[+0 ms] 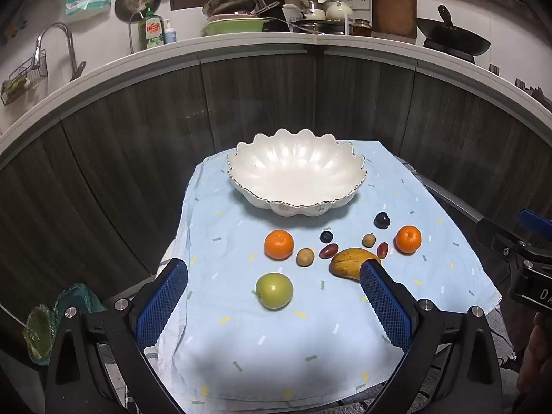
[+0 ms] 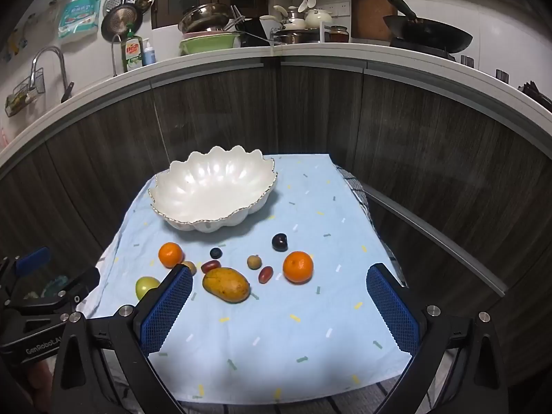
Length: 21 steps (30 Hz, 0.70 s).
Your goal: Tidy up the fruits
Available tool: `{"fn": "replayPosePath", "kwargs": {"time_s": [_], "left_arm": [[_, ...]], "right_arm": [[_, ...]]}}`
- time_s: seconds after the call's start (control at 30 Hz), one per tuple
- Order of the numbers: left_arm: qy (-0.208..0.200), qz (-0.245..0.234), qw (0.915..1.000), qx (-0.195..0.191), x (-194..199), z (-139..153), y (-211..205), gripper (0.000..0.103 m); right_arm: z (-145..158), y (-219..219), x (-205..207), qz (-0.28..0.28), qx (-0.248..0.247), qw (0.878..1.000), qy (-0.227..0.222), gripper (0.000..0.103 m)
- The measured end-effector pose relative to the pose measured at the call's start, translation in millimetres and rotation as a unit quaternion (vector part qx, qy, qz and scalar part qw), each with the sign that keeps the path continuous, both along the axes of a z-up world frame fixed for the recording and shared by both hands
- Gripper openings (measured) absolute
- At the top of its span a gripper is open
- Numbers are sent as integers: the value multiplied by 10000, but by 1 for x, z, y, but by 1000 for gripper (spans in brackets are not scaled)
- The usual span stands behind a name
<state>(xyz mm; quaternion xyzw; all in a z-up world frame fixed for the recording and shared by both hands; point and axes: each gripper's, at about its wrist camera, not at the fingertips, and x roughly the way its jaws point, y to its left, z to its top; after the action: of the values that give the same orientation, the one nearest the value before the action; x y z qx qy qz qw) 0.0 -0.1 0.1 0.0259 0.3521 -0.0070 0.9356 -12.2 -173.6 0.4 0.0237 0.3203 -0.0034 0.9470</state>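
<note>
on the light blue cloth [image 1: 241, 327] with its scatter of small coloured dashes, the fruits lie in a loose band in front of a white scalloped bowl [image 1: 296, 172] whose wavy rim carries a thin gold line; the bowl holds no fruit. reading left to right in the left wrist view: a smooth pale green apple [image 1: 274, 291] sits nearest the camera, well apart from the bowl; behind it a bright orange tangerine [image 1: 278, 244] with a dimpled skin; just beside that a small tan round fruit [image 1: 305, 257], possibly a longan, though it is too small to be sure; then a dark blueberry [image 1: 326, 236] and an oval red grape [image 1: 328, 250] close together. next comes a yellow-orange mango [image 1: 348, 261] with brown speckles, partly hidden behind the right finger, a second small tan fruit [image 1: 368, 239], another red grape [image 1: 382, 249], a dark purple plum-like fruit [image 1: 382, 220] nearest the bowl, and a second tangerine [image 1: 408, 239] at the far right. the left gripper [image 1: 274, 289] hovers low over the near part of the cloth, its blue mesh pads [image 1: 162, 303] spread wide with nothing between them but the apple lying on the cloth ahead. the right gripper [image 2: 279, 296] hangs likewise, fingers wide apart and empty, the mango [image 2: 226, 284] and right tangerine [image 2: 298, 266] lying ahead of its gap.
</note>
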Motion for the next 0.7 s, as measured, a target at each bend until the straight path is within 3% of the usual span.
{"fn": "replayPosePath", "kwargs": {"time_s": [0.7], "left_arm": [[-111,6,9999,15,-3,7,0,102]], "right_arm": [[6,-3,-7,0,4,9999,-151,102]]}}
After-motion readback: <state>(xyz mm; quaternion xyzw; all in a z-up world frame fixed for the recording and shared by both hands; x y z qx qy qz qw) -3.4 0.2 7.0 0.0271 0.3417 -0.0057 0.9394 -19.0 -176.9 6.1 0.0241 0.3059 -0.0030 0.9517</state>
